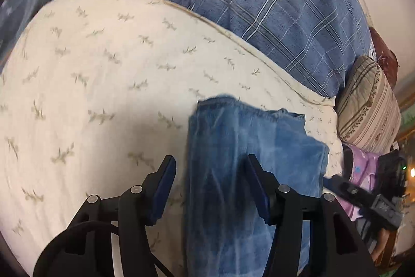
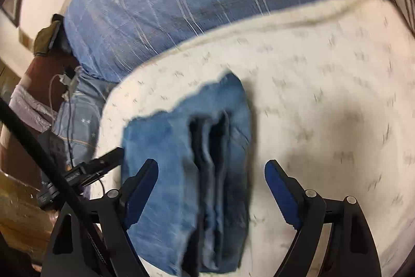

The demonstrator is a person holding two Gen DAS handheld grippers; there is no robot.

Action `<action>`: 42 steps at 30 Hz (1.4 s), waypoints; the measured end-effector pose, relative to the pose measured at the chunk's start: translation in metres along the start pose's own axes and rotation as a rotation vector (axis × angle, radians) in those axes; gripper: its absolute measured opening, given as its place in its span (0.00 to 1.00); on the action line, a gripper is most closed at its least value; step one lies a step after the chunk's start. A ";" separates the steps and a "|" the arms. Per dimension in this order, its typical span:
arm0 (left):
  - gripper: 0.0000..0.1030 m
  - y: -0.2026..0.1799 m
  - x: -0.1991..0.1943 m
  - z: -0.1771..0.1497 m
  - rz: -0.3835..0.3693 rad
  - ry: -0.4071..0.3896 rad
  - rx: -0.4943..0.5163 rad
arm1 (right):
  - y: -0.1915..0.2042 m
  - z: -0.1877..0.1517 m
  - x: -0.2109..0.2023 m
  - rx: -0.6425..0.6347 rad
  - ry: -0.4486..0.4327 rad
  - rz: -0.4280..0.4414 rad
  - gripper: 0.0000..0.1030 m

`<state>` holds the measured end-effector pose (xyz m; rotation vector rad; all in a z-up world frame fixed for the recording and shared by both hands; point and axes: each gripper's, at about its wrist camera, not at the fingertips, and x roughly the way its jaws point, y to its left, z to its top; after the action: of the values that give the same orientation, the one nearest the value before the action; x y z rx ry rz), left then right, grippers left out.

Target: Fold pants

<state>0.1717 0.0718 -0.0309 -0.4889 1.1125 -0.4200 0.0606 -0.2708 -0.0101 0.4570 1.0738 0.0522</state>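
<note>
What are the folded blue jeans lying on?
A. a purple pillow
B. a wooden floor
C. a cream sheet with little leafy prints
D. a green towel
C: the folded jeans lie flat on the cream sheet with small leafy prints all around them.

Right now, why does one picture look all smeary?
Right wrist view: motion blur smears the jeans and cream sheet; a soft shadow sits right of the jeans. Left wrist view: sharper, sheet print crisp, edges bent by the fisheye lens.
</note>
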 end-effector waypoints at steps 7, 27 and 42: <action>0.58 -0.006 0.018 -0.008 -0.005 0.057 0.020 | -0.004 -0.004 0.032 0.021 0.036 -0.002 0.83; 0.64 -0.007 0.025 -0.011 -0.003 0.049 0.025 | 0.005 -0.010 0.011 0.033 -0.092 0.076 0.92; 0.62 -0.012 0.023 -0.012 0.000 0.067 0.065 | -0.003 -0.016 0.038 0.053 0.120 0.110 0.75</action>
<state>0.1684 0.0470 -0.0456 -0.4200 1.1596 -0.4735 0.0641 -0.2581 -0.0490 0.5663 1.1695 0.1506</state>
